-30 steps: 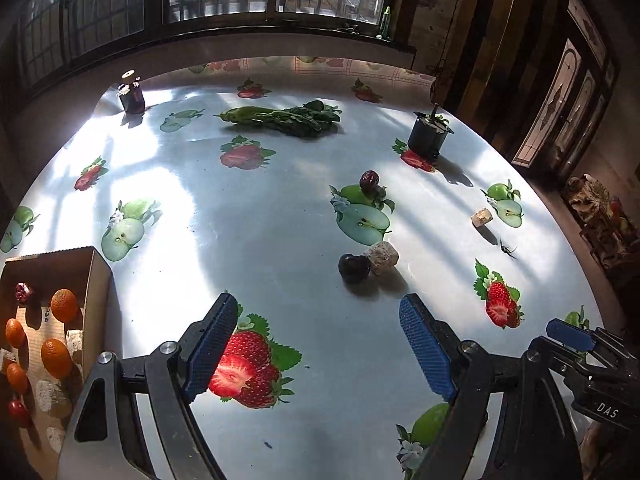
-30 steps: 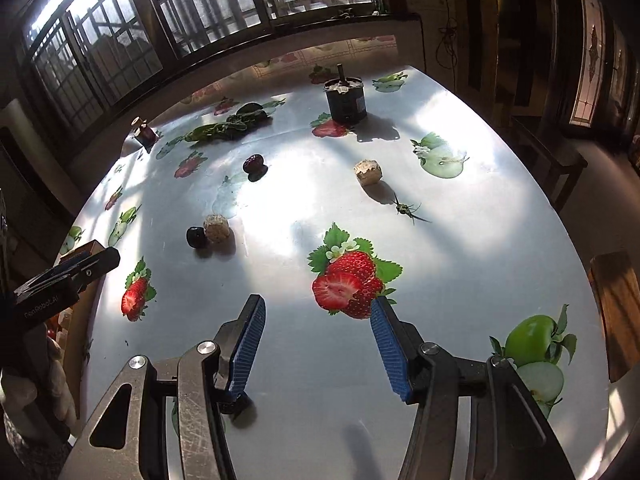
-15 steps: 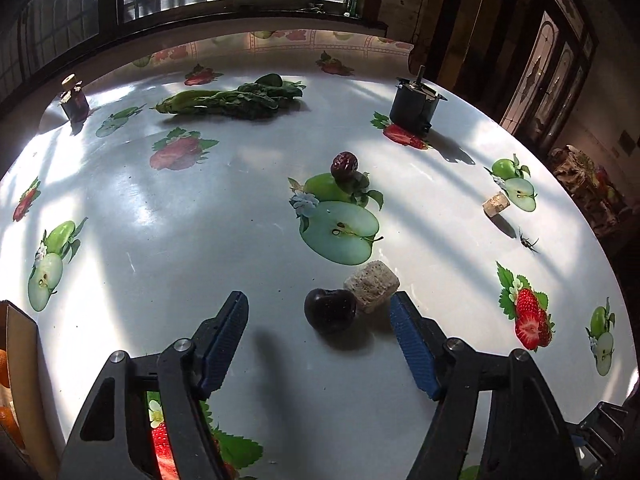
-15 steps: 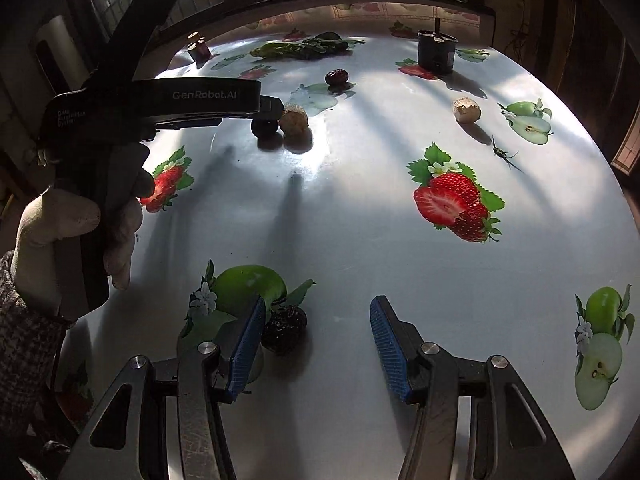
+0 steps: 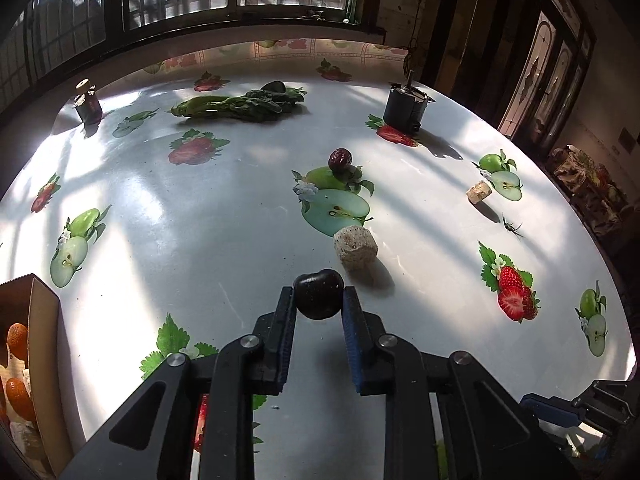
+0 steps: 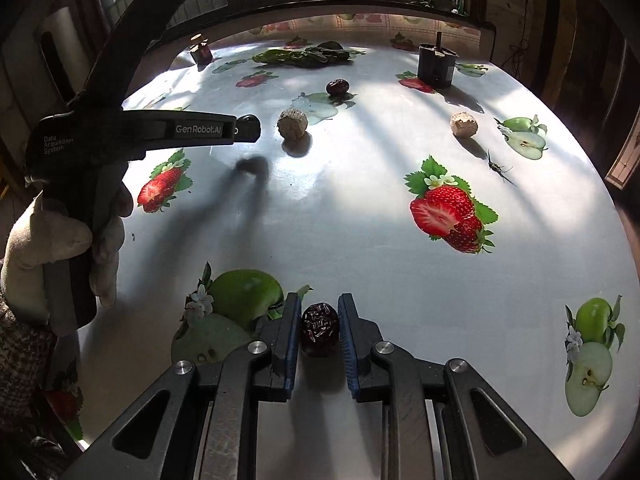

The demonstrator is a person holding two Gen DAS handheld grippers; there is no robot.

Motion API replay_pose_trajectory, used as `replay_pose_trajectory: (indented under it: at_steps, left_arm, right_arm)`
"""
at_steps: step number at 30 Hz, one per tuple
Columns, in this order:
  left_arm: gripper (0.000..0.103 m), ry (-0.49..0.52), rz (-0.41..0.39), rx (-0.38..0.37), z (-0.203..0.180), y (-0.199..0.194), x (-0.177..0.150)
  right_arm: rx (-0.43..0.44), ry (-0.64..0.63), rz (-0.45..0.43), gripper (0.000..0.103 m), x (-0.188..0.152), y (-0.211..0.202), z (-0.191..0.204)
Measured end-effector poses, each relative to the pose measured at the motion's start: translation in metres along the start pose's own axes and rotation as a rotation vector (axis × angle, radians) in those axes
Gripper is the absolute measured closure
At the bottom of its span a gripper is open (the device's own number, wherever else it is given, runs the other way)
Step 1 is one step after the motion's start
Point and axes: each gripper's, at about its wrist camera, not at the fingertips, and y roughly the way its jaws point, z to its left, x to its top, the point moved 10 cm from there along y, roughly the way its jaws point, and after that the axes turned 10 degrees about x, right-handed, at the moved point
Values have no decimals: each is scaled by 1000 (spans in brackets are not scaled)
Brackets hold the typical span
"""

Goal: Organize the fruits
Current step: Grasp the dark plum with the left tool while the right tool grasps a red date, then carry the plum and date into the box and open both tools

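A dark plum [image 5: 319, 294] sat clamped between the blue pads of the left tongs [image 5: 319, 308] in the left wrist view, held above the surface [image 5: 200, 208], a white cloth printed with fruit. Just beyond it lay a pale rough cube [image 5: 355, 248], and farther off a red date [image 5: 340, 159] rested on a printed apple. A second pale chunk [image 5: 479, 192] lay well to the right, leafy greens [image 5: 240, 102] and a small jar [image 5: 89, 102] near the far edge, and a dark cylinder [image 5: 405, 110] at the far right. At the left edge a cardboard box [image 5: 42, 344] held orange fruits [image 5: 18, 338]. In the right wrist view, the right tongs [image 6: 319, 330] gripped a wrinkled dark date [image 6: 319, 329] low over the surface, beside a printed green apple. A gloved hand [image 6: 60, 240] held the left tool out over the cloth, its shadow falling near the cube [image 6: 293, 123].
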Motion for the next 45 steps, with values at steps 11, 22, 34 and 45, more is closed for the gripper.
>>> replay_pose_trajectory:
  at_steps: [11,22,34,45]
  left_arm:
    - [81,-89,-91,-10,39,-90,-31]
    - [81,-318,-84,94,157,-133,-82]
    - [81,-445,-53,331,280,-161,-149]
    - [81,-514,33,361,320,-144,-191]
  right_arm:
    - [56,17,-62,83,6,-25,25]
    - [277,23,-57,83,27,-22,101]
    - [586,-60,9,82,58,8,254]
    - [525,-256,151,82,20,83,345]
